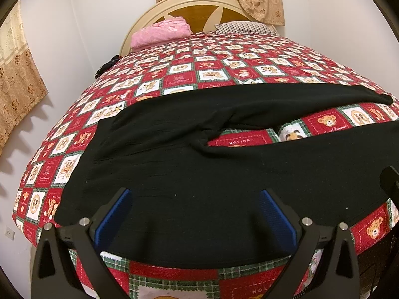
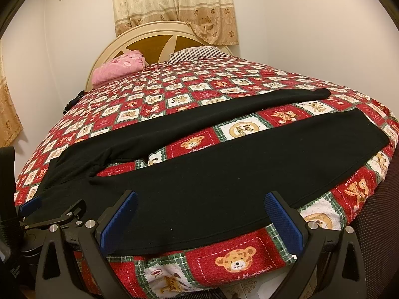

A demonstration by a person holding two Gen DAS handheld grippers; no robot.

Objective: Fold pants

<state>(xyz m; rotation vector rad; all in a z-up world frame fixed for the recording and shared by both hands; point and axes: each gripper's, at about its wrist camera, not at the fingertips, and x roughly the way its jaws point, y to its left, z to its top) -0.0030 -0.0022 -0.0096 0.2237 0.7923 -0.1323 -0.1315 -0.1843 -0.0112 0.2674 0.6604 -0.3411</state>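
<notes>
Black pants [image 1: 189, 154] lie spread flat across the near part of the bed, waist to the left and both legs running right with a gap of quilt between them. In the right wrist view the pants [image 2: 224, 172] show their near leg ending at a cuff on the right. My left gripper [image 1: 194, 194] hovers open over the waist-and-seat area by the near hem, blue pads wide apart, holding nothing. My right gripper [image 2: 200, 196] is open over the near leg's front edge. The left gripper's blue pad [image 2: 30, 204] shows at the far left of that view.
A red, white and green teddy-bear quilt [image 1: 212, 72] covers the bed. A pink folded cloth [image 1: 159, 33] and a striped pillow [image 1: 245, 27] lie by the cream headboard [image 1: 149, 12]. Curtains hang behind and to the left. A dark mesh chair [image 2: 374, 224] stands at the right.
</notes>
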